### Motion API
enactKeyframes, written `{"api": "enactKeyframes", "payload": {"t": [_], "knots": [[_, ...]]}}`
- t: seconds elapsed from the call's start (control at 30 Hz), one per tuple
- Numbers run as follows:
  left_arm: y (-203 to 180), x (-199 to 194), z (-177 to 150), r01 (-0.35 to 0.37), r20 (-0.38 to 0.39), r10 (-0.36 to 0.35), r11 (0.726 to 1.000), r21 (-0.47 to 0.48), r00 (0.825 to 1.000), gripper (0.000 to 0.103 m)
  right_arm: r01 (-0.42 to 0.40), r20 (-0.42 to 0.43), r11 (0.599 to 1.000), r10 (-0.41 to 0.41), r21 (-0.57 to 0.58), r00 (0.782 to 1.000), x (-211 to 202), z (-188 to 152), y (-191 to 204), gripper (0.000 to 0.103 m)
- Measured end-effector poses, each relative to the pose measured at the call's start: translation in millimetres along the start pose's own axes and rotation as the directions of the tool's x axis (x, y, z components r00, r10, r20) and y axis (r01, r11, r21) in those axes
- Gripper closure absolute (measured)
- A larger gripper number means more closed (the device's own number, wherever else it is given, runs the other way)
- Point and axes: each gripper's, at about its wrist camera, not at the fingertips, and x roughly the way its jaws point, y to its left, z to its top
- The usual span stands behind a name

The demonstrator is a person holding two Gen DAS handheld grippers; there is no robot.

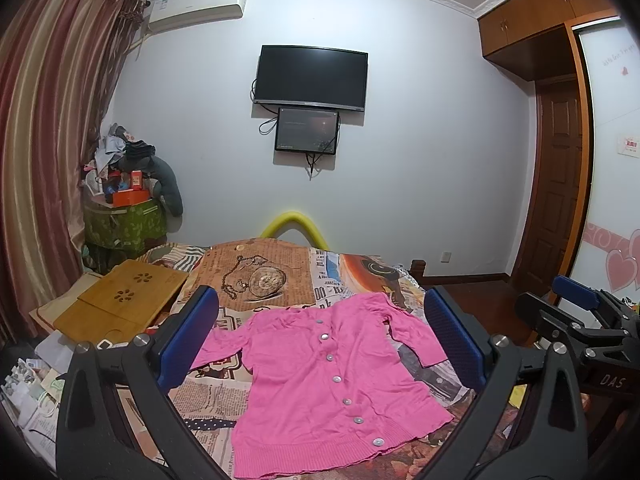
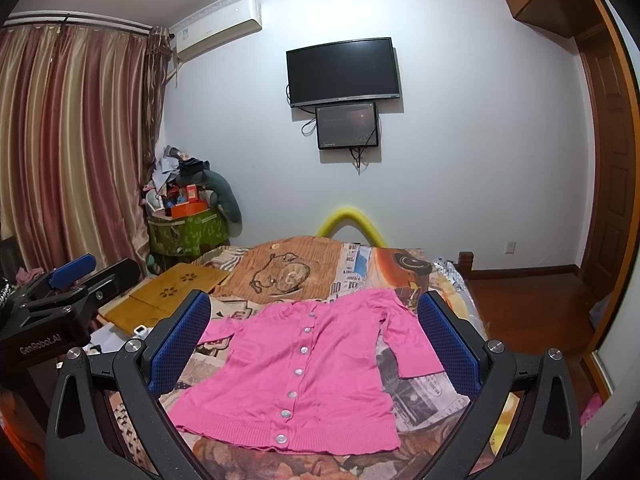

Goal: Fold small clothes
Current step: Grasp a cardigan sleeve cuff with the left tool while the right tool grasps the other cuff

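Observation:
A small pink buttoned cardigan (image 1: 320,376) (image 2: 304,368) lies flat and face up on the patterned bedspread (image 1: 264,276) (image 2: 280,268), both sleeves spread out to the sides. My left gripper (image 1: 320,340) hovers above it, open, blue pads wide apart with nothing between them. My right gripper (image 2: 316,336) is likewise open and empty above the cardigan. In the left wrist view the right gripper (image 1: 580,312) shows at the right edge. The left gripper (image 2: 68,284) appears at the left edge of the right wrist view.
A bamboo lap tray (image 1: 120,300) (image 2: 168,292) rests on the bed's left side, with papers (image 1: 32,392) nearer me. A green bin piled with clutter (image 1: 124,200) stands by the curtain (image 1: 44,120). Wooden floor (image 2: 532,312) and a door (image 1: 560,176) lie to the right.

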Motion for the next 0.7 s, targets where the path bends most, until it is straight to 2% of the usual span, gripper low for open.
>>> {"api": "enactKeyframes", "payload": {"t": [0.23, 0.47, 0.6, 0.7], "knots": [[8.3, 7.4, -1.4, -0.001, -0.01, 0.001, 1.0, -0.004, 1.0, 0.0, 0.005, -0.018, 1.0, -0.005, -0.002, 1.0, 10.1, -1.2, -0.9, 0.0], [36.7, 48.3, -2.8, -0.063, -0.062, 0.062, 0.998, -0.014, 0.996, 0.0, 0.055, -0.06, 0.998, -0.055, -0.009, 0.997, 41.9, -7.9, -15.3, 0.0], [66.3, 83.8, -8.9, -0.119, -0.125, 0.112, 0.991, -0.053, 0.986, 0.0, 0.088, -0.111, 0.996, -0.087, 0.006, 0.99, 67.5, -14.2, -33.7, 0.0], [95.2, 118.6, -20.0, -0.174, -0.192, 0.157, 0.982, -0.074, 0.969, 0.0, 0.097, -0.15, 0.995, -0.093, 0.024, 0.984, 82.7, -17.4, -44.9, 0.0]]}}
